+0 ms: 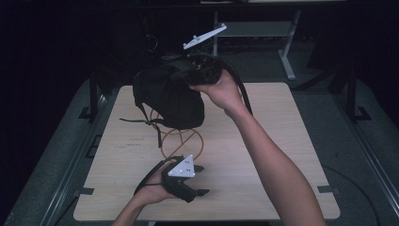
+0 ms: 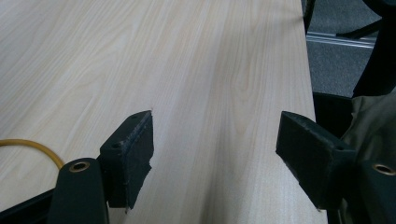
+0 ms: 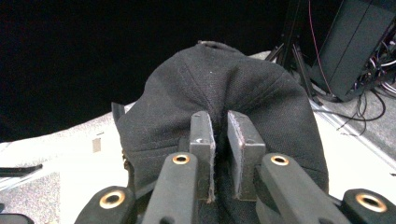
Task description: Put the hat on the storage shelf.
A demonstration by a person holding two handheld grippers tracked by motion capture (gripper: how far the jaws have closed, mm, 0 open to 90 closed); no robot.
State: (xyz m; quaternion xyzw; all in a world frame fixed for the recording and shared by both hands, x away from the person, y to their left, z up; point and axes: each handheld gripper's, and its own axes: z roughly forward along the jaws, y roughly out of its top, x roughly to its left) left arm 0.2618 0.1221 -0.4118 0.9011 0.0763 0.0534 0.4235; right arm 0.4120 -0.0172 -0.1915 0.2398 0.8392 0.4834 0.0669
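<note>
Right gripper [image 3: 219, 140] pinched the black cap [image 3: 224, 98] above the counter [image 1: 263, 141], presumably to lift it; left gripper [image 2: 215, 154] rested wide, empty.

A light wooden table [image 1: 263, 155] is seen with its right half bare and open to passage. Near the centre, a yellow wire stand [image 1: 181, 136] is partly covered by a black cap [image 1: 169, 94], pinched by the right gripper [image 3: 219, 135] above the far edge. The left gripper [image 1: 200, 179], jaws spread wide, rests near the front edge.
</note>
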